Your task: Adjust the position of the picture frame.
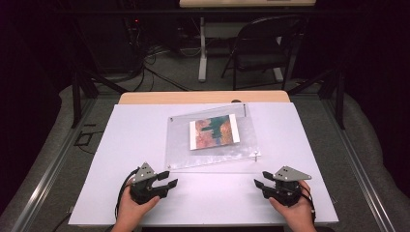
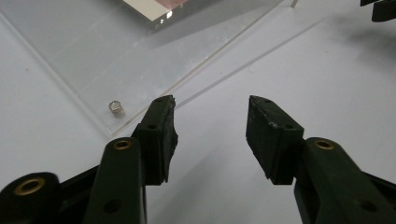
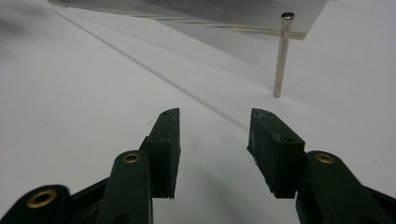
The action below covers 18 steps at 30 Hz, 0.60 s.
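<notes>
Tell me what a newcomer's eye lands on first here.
First the colourful picture sandwiched in a clear acrylic frame at the middle of the white table, its right corner propped on a thin metal pin. Then the two black hand-held grippers near the front edge, left and right, both open and empty.

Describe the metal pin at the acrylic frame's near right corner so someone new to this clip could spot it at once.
On the white table lies a clear acrylic frame holding a colourful picture. At the frame's corner nearest the right claw stands the pin, a thin upright silver rod propping that corner off the table. The left corner, near the left claw, has a short stud instead.
</notes>
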Tool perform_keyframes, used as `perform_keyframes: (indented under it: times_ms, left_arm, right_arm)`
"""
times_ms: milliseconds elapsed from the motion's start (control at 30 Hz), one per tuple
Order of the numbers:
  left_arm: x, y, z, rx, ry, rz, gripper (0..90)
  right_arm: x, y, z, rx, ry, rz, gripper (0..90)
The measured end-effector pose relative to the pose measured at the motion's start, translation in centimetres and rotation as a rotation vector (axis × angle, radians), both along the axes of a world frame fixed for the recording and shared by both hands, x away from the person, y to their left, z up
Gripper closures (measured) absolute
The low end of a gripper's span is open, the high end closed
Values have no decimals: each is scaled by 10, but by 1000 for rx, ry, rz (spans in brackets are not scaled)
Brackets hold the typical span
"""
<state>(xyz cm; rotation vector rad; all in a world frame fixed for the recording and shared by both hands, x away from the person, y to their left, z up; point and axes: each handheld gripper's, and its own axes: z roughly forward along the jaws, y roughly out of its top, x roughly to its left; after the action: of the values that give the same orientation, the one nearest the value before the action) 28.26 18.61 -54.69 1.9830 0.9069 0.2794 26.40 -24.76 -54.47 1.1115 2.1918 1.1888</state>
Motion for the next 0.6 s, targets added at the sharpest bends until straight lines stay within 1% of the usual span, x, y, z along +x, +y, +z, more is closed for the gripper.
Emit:
perform_keyframes:
  times_ms: [33, 67, 100, 133, 233, 267, 300, 367, 400, 433, 500, 533, 567, 600]
  left_arm:
    - [0, 0, 0, -1, 4, -4, 550]
    - [1, 0, 0, -26, 24, -26, 563]
    - [0, -1, 0, -42, 29, -28, 574]
    - [1, -1, 0, -46, 29, -33, 582]
    - [1, -3, 1, -43, 26, -30, 605]
    - [3, -6, 2, -29, 23, -20, 623]
    - [4, -8, 3, -25, 22, -18, 631]
    - [6, -11, 5, -26, 17, -22, 654]
    - [8, -14, 8, -36, 16, -31, 664]
    - [10, -16, 8, -45, 23, -34, 672]
    - [11, -18, 9, -52, 29, -42, 705]
    - [14, -23, 11, -41, 26, -47, 721]
    - [16, -27, 12, -31, 28, -48, 733]
    - [16, -27, 12, -31, 28, -48, 746]
  right_arm:
    - [0, 0, 0, 0, 0, 0, 539]
    - [1, -1, 1, 7, -2, 0, 550]
    - [1, -1, 2, 9, -2, 3, 555]
    - [2, -2, 2, 9, -3, 2, 570]
    - [4, -4, 4, 9, -4, 3, 585]
    - [6, -5, 5, 9, -6, 3, 595]
    - [7, -5, 6, 7, -2, 3, 602]
    - [8, -5, 6, 10, -1, -2, 605]
    - [11, -7, 7, 5, -3, -11, 619]
    - [13, -8, 7, 5, -8, -13, 624]
    - [15, -9, 7, 2, -3, -17, 631]
    - [21, -11, 7, -11, -7, -26, 646]
    - [23, -11, 7, -16, -5, -31, 650]
    - [23, -11, 7, -16, -5, -31, 650]
